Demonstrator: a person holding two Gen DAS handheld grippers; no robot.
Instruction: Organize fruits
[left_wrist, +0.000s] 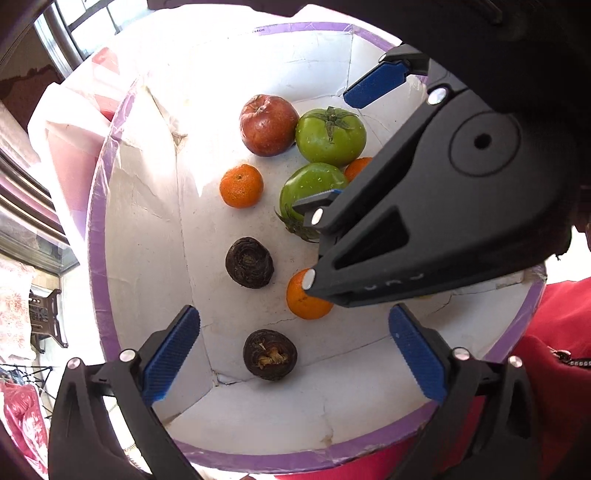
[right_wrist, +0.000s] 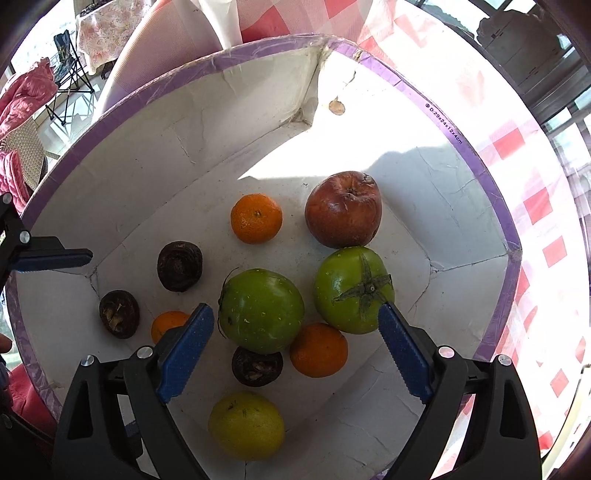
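A white foam box with a purple rim (left_wrist: 110, 258) (right_wrist: 495, 206) holds the fruit. In the right wrist view it holds a red apple (right_wrist: 343, 210), two green tomatoes (right_wrist: 262, 310) (right_wrist: 352, 290), three oranges (right_wrist: 256, 218) (right_wrist: 318, 349) (right_wrist: 168, 325), three dark round fruits (right_wrist: 180, 266) (right_wrist: 119, 314) (right_wrist: 256, 365) and a yellow fruit (right_wrist: 246, 424). My right gripper (right_wrist: 295, 354) is open and empty above the fruit; it also shows in the left wrist view (left_wrist: 354, 140), over the tomatoes. My left gripper (left_wrist: 295, 358) is open and empty above a dark fruit (left_wrist: 269, 354).
The box stands on a red and white checked cloth (right_wrist: 517, 147). A red sleeve (left_wrist: 554, 350) lies at the box's near right edge. Chairs and pink bedding (right_wrist: 22, 96) stand beyond the table.
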